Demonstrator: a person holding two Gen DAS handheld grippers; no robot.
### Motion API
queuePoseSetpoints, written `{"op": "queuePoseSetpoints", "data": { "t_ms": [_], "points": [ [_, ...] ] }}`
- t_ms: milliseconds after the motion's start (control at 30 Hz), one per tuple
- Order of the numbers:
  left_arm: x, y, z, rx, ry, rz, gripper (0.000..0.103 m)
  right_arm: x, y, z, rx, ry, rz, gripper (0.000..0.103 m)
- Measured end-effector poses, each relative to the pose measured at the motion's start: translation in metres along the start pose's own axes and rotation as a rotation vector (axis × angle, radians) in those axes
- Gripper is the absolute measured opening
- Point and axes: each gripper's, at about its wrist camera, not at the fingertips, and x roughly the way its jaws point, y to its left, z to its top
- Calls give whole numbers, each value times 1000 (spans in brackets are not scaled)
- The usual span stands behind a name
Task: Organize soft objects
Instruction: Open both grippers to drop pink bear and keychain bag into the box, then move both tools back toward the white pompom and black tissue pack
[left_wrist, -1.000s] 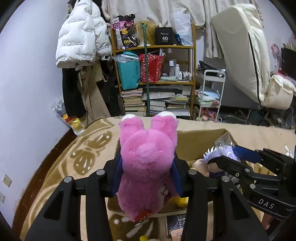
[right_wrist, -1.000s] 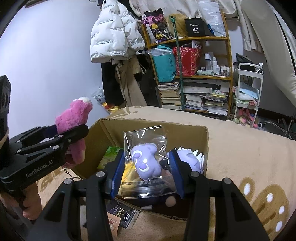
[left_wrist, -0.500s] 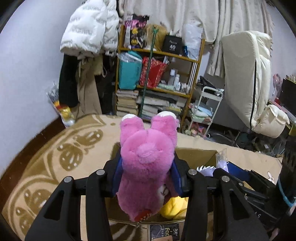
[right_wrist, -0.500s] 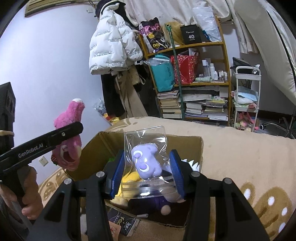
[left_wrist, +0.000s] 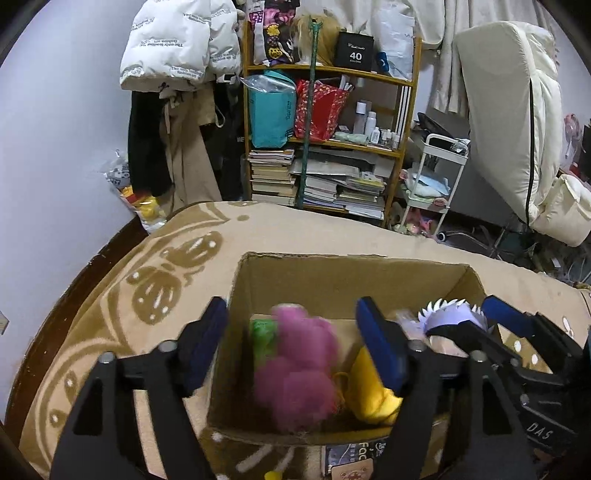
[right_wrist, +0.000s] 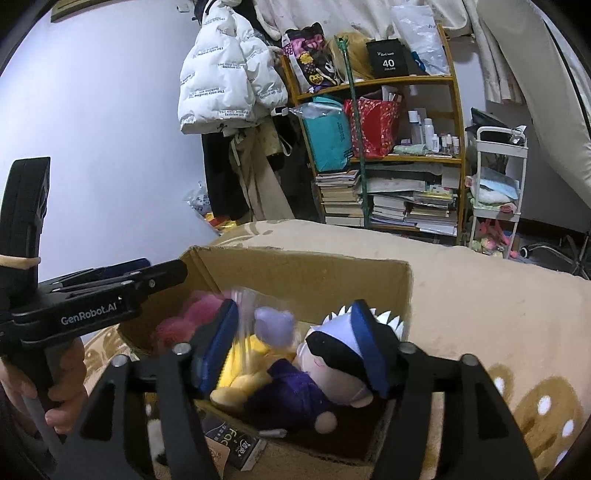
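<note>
A cardboard box (left_wrist: 332, 273) stands on the tan blanket. My left gripper (left_wrist: 295, 339) is open above it. The pink plush bear (left_wrist: 299, 373) is blurred below the jaws, loose inside the box; it also shows in the right wrist view (right_wrist: 184, 321). My right gripper (right_wrist: 295, 339) is open over the box (right_wrist: 306, 269). The clear bag with a purple plush (right_wrist: 271, 325) is blurred between the jaws, free of them. A doll in purple with white spiky hair (right_wrist: 325, 373) and a yellow plush (left_wrist: 369, 391) lie in the box.
A bookshelf (left_wrist: 332, 147) with books and bags stands behind, next to a white cart (left_wrist: 436, 184) and a hanging white jacket (left_wrist: 177, 40). A dark booklet (right_wrist: 236, 443) lies at the box's near side. The bed's left edge (left_wrist: 92, 266) borders the wall.
Both grippers opened. The pink bear dropped from the left jaws into the box, and the bagged purple plush dropped from the right jaws toward the box.
</note>
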Motion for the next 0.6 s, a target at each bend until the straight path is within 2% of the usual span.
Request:
{"op": "queuePoseSetpoints", "data": {
  "t_ms": [67, 133, 200, 267, 400, 500, 600],
  "points": [
    [-3, 0, -1, 8, 8, 9, 80, -3, 1, 1, -3, -3, -1, 72],
    [-8, 3, 0, 10, 16, 18, 82, -6, 2, 1, -5, -1, -14, 77],
    [-14, 4, -1, 16, 11, 38, 87, -10, 4, 1, -14, -9, -36, 85],
    [-22, 7, -1, 16, 0, 64, 94, -14, 7, 1, -25, -15, -42, 88],
    [-38, 10, -4, 16, -9, 86, 98, -22, 13, 1, -30, -15, -45, 92],
    [-49, 12, -9, 14, -4, 93, 98, -26, 18, 0, -29, -16, -46, 100],
    [-60, 13, -15, 17, 8, 101, 99, -35, 24, -2, -29, -24, -49, 102]
  ]
}}
